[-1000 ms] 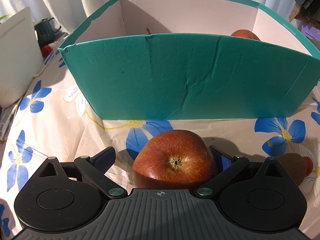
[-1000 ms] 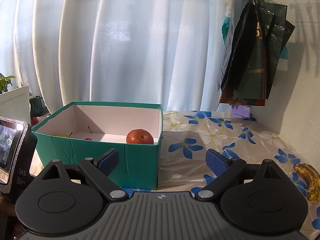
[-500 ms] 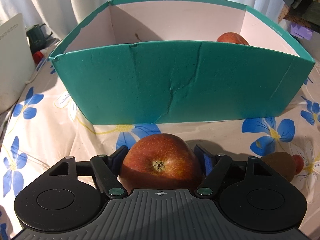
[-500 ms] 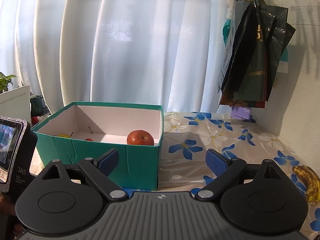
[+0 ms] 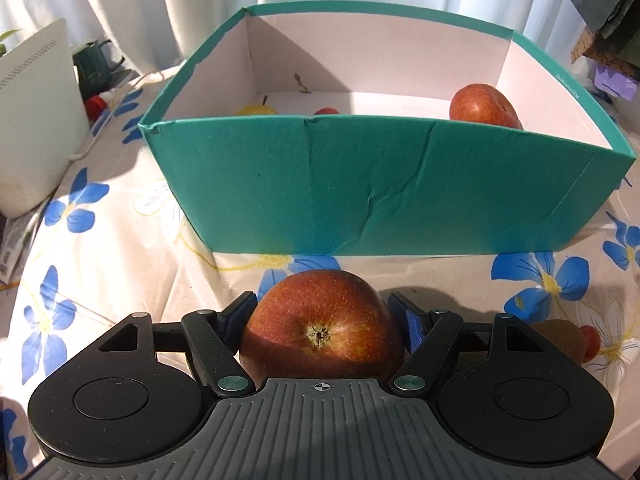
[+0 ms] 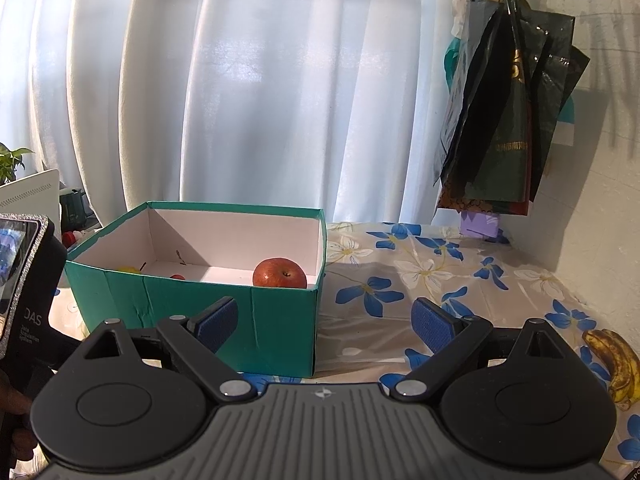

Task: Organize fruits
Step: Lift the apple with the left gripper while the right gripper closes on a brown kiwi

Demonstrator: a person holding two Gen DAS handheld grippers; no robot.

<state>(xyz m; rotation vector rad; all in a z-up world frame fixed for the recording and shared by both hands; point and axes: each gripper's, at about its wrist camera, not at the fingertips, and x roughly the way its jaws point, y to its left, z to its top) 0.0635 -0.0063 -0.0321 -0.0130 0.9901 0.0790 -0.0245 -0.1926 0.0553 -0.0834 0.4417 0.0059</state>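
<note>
My left gripper point(image 5: 322, 312) is shut on a red apple point(image 5: 320, 320), held above the flowered tablecloth in front of the teal box point(image 5: 360, 192). Inside the box lie another red apple point(image 5: 484, 106), a yellow fruit point(image 5: 256, 110) and a small red fruit point(image 5: 326, 111). A kiwi point(image 5: 558, 334) and a small red fruit point(image 5: 591, 340) lie on the cloth to the right of my left gripper. My right gripper point(image 6: 326, 322) is open and empty, raised in front of the box's point(image 6: 192, 296) right corner. A browned banana point(image 6: 618, 364) lies at the far right.
A white device point(image 5: 32, 120) and a dark green mug point(image 5: 92, 68) stand left of the box. Dark bags point(image 6: 508, 120) hang on the wall at the right. A white curtain point(image 6: 260, 80) hangs behind the table. The left gripper's body with its phone point(image 6: 20, 280) shows at the left edge.
My left gripper closed on the red apple and lifted it; the box's inside now shows more. My right gripper stayed open and nearly still.
</note>
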